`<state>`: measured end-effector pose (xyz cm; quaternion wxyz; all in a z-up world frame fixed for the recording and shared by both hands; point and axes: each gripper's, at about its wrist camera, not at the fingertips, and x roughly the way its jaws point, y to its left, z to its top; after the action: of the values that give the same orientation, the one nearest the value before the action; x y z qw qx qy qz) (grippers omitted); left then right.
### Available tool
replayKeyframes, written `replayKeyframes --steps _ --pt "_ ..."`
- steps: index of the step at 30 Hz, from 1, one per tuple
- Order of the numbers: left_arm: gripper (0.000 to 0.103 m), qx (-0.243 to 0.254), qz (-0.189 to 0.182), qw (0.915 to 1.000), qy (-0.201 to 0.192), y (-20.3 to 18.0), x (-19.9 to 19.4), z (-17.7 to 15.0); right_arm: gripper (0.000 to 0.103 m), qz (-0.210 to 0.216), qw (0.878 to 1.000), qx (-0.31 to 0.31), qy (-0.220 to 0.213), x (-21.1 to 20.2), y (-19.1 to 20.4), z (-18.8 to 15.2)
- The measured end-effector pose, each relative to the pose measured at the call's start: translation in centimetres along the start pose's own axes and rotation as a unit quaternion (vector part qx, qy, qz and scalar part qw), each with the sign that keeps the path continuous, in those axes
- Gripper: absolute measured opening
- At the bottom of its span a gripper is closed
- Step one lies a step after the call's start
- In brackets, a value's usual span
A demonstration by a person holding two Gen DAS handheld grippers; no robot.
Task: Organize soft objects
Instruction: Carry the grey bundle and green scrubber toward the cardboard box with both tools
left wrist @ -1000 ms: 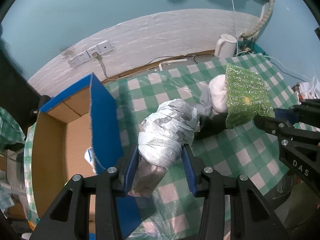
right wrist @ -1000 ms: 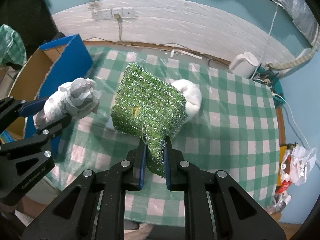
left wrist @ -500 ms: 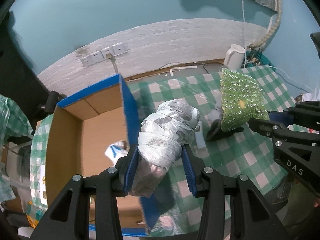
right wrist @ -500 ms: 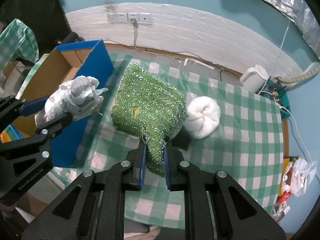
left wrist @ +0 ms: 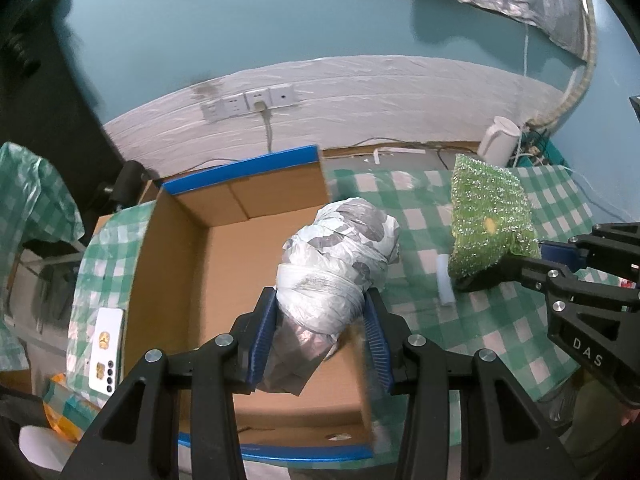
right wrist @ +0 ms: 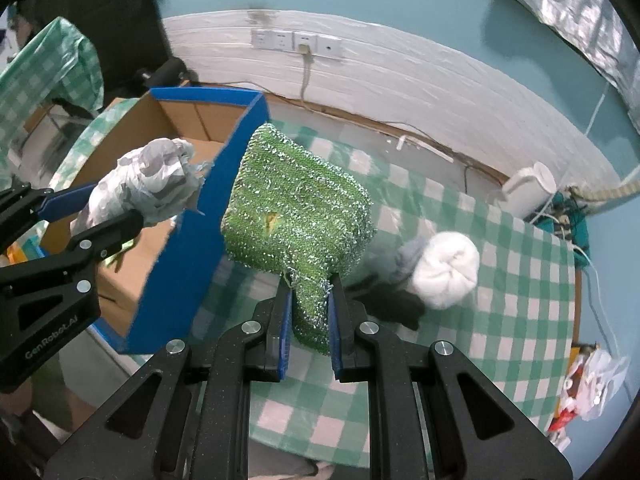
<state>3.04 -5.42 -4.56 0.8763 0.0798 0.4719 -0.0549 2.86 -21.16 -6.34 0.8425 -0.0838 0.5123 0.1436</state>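
Note:
My left gripper [left wrist: 320, 312] is shut on a grey-white wrapped bundle [left wrist: 340, 264] and holds it above the open cardboard box with blue edges [left wrist: 240, 176]. The bundle [right wrist: 148, 188] and box [right wrist: 192, 240] also show in the right wrist view. My right gripper [right wrist: 310, 304] is shut on a green sparkly scrubbing cloth [right wrist: 296, 216], held above the checked table just right of the box. The cloth [left wrist: 488, 220] also shows in the left wrist view. A white rolled towel [right wrist: 444, 276], a grey cloth [right wrist: 408, 256] and a dark cloth [right wrist: 396, 308] lie on the table.
A green-checked tablecloth [right wrist: 500, 320] covers the table. A white kettle [left wrist: 500, 148] stands at the back right by cables. A white phone [left wrist: 106, 348] lies left of the box. A small white tube [left wrist: 444, 280] lies on the table. Wall sockets [left wrist: 248, 102] are behind.
Both grippers have moved left toward the box. The left gripper with the bundle now hangs over the box's inside; the right gripper with the green cloth has neared the box's blue wall.

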Motion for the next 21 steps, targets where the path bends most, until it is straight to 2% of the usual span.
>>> replayKeyframes --steps 21 --pt "0.044 -0.059 0.036 0.9976 -0.008 7.5 -0.5 -1.6 0.014 0.023 0.998 -0.057 -0.002 1.2 7.5 3.7"
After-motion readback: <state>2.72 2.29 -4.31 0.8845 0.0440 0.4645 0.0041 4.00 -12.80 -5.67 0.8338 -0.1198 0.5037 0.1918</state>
